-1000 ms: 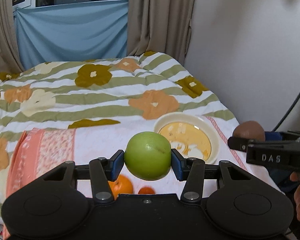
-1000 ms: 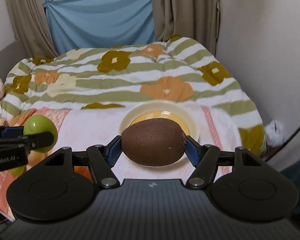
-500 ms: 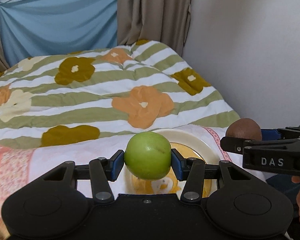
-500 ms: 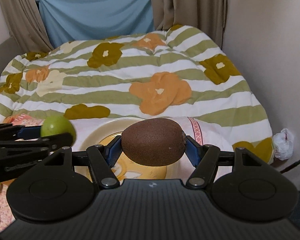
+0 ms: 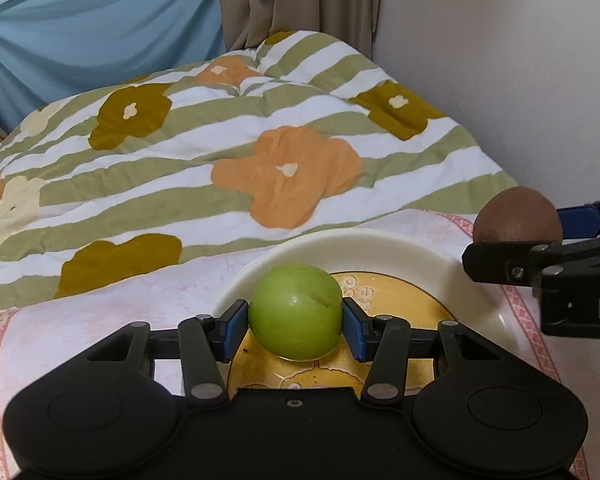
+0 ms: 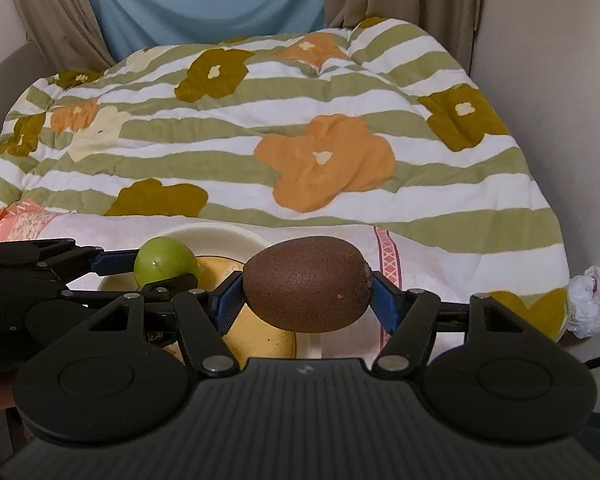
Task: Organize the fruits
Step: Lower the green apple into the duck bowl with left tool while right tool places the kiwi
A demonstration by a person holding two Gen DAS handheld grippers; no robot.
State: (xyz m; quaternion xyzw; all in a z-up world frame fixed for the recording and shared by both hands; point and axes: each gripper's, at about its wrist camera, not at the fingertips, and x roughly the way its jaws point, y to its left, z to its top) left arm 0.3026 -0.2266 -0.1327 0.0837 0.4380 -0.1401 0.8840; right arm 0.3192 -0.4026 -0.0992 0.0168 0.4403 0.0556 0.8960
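Now | left gripper (image 5: pixel 295 324) clamps the green apple (image 5: pixel 295 311) between its blue pads, over the yellow-centred plate (image 5: pixel 364 248) | right gripper (image 6: pixel 307 292) pinches the brown kiwi (image 6: pixel 307 283) just beside, above the plate's right side | plate sits on a pink cloth (image 5: pixel 100 312) before the flowered quilt (image 5: pixel 260 152)

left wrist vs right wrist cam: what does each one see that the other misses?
Left wrist only: lettering on the plate's yellow centre, and the apple close up in the left gripper.
Right wrist only: a crumpled white bag at the quilt's right edge, and the kiwi full-on in the right gripper.
Both: apple, kiwi, plate, flowered quilt, blue sheet, curtains.
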